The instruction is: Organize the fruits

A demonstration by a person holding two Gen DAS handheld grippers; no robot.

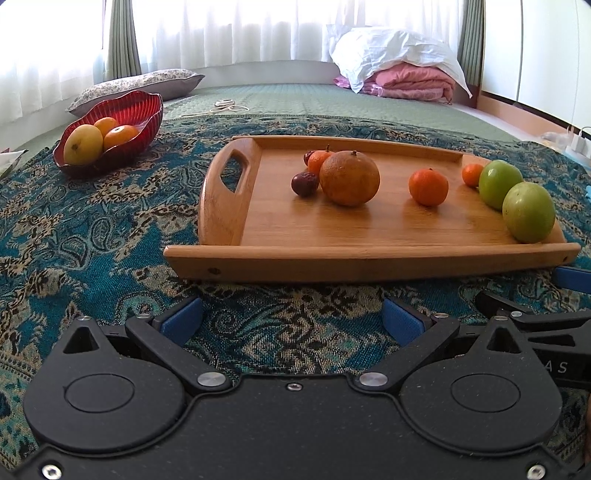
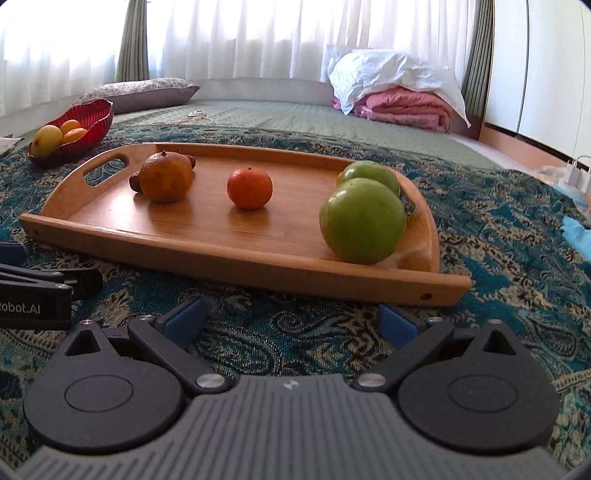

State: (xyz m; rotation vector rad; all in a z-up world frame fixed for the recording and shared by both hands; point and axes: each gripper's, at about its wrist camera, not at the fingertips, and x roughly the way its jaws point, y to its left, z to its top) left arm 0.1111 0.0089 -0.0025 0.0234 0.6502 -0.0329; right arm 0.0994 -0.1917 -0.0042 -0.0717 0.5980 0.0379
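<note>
On the wooden tray (image 1: 369, 236) lie oranges, two green fruits (image 1: 529, 212) and dark ones; others fill the red bowl (image 1: 110, 125). Left tool (image 1: 291, 319) and right tool (image 2: 291, 319) gape empty before the tray's near edge; sorting stage unclear.

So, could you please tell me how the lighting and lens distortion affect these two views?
Left wrist view: the curtained window is blown out, the wooden tray reflects the fruit on its glossy floor, and its front rim bows from fisheye. Right wrist view: same backlight, and the near green fruit looks oversized.
</note>
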